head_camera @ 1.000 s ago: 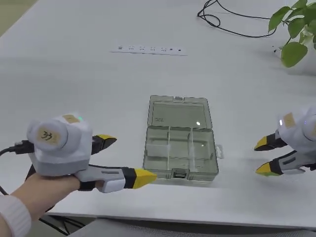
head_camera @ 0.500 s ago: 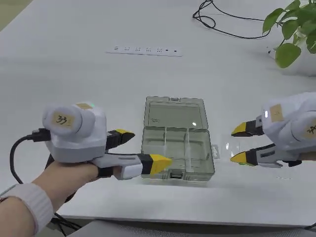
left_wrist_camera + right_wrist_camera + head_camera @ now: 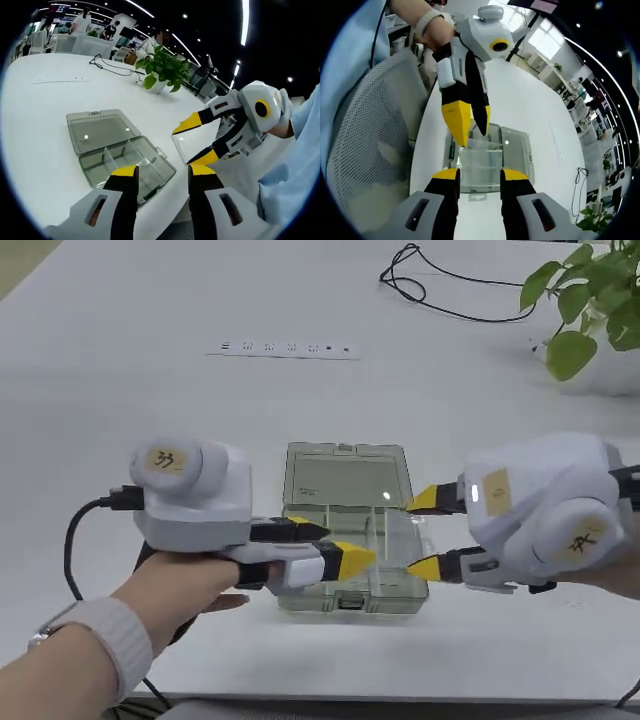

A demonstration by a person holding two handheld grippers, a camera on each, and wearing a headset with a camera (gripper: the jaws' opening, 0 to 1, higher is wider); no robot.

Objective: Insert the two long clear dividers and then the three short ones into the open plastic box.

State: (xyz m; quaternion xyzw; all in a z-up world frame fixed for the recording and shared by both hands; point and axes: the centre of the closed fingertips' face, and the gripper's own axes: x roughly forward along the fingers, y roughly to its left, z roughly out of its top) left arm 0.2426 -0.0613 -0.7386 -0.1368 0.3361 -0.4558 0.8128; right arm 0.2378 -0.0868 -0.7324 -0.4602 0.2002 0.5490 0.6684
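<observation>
The open plastic box lies near the front edge of the white table, lid flat behind the base. Clear dividers stand upright in the base. The left gripper hovers over the box's left side and the right gripper over its right, tips facing, each with jaws apart. A faint clear sheet, perhaps another divider, shows between the right gripper's jaws in the left gripper view.

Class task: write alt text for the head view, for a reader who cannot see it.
The left tool and right tool point inward, tips facing, over an open clear box on a white table. A power strip, cable and plant sit beyond.
</observation>
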